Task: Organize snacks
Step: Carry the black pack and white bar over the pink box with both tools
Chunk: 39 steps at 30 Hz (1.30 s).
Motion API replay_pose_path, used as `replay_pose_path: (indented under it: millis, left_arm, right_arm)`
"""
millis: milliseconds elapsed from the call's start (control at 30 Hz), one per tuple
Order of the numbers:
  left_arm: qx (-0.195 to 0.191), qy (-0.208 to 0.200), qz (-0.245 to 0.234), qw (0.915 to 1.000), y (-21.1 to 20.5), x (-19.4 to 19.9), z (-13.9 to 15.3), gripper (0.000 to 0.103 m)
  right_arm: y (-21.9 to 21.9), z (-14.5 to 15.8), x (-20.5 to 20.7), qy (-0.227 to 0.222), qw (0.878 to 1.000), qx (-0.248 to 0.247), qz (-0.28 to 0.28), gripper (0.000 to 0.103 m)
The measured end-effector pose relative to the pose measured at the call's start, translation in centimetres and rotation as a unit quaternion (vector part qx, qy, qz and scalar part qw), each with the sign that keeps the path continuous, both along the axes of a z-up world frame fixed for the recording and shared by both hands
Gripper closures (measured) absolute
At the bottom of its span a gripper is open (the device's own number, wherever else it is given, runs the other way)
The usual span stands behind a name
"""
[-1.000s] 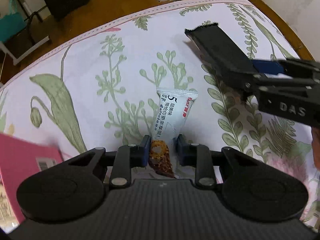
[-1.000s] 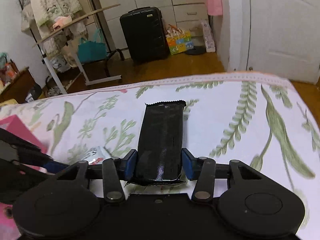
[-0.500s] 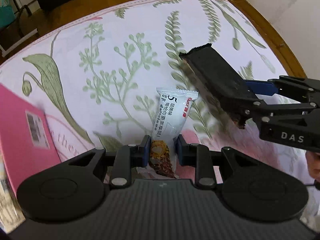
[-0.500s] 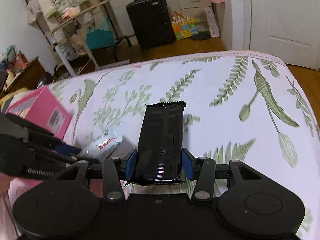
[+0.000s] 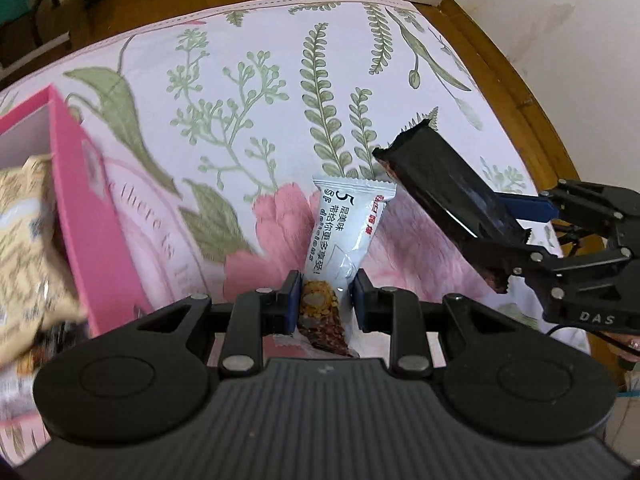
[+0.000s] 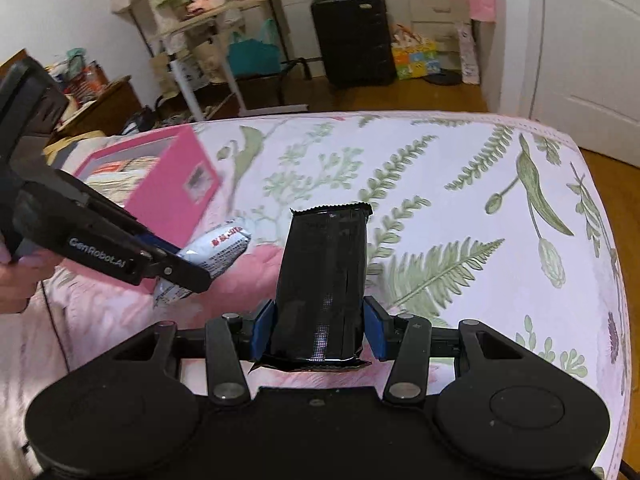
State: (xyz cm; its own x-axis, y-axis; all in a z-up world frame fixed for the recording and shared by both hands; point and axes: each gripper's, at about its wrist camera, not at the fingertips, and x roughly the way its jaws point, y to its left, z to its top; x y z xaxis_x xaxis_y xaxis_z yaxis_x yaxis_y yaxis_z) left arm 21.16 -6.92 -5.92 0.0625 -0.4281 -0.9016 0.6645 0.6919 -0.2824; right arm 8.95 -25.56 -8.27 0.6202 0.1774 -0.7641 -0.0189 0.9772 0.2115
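Note:
My left gripper (image 5: 325, 294) is shut on a white snack bar wrapper (image 5: 348, 224) with blue print, held above the floral bedspread. It also shows in the right wrist view (image 6: 176, 266) with the white bar (image 6: 218, 246). My right gripper (image 6: 320, 328) is shut on a black snack bar (image 6: 326, 276); in the left wrist view the black bar (image 5: 440, 188) and that gripper (image 5: 500, 248) hang just right of the white bar. A pink box (image 5: 86, 216) with snack packets (image 5: 24, 232) inside stands to the left; it also shows in the right wrist view (image 6: 168, 184).
The floral bedspread (image 5: 248, 92) covers the surface, with its far edge and wooden floor (image 6: 400, 92) beyond. A black suitcase (image 6: 352, 36), a rack and a white door (image 6: 592, 40) stand in the room behind.
Both grippers have moved left toward the pink box, each still holding its bar. The box has come further into both views, its open top with packets now showing.

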Motion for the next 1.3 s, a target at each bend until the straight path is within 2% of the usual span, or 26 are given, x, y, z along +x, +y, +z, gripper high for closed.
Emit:
replay_pose_path:
  millis: [167,300,467,633,867,967,1167,1300]
  left_arm:
    - [-0.006,0.016,0.001,0.9999,1.8,-1.6,1.8,0.077]
    - [-0.016,-0.002,0.014,0.9998,4.3,-2.6,4.1,0.077]
    - [-0.015,-0.029,0.058,0.9978,9.3,-2.3,6.8,0.077]
    - [-0.011,-0.052,0.113,0.9922,14.5,-0.8,8.2,0.077]
    - [0.010,-0.089,0.220,0.9713,21.9,3.2,8.2,0.077]
    - [0.002,-0.082,0.256,0.9631,24.5,5.2,7.3,0.077]
    - [0.020,-0.073,0.319,0.9446,27.8,7.9,4.4,0.077]
    - [0.039,-0.098,0.348,0.9316,29.0,8.9,3.2,0.077]
  right_arm:
    - [2.9,2.9,-1.4,-0.023,0.999,-0.020,0.031,0.050]
    - [5.6,5.5,-1.7,-0.047,0.997,-0.038,0.055,0.050]
    - [9.0,7.6,-0.7,-0.065,0.993,-0.047,0.082,0.050]
    - [13.1,8.6,1.4,-0.079,0.989,-0.034,0.117,0.050]
    - [18.7,7.4,6.2,-0.064,0.986,-0.005,0.156,0.050]
    - [20.7,6.4,8.6,-0.053,0.985,0.010,0.162,0.050]
    - [24.6,4.2,12.2,-0.038,0.981,0.033,0.187,0.050]
    - [27.1,2.8,14.3,-0.021,0.981,0.042,0.190,0.050]
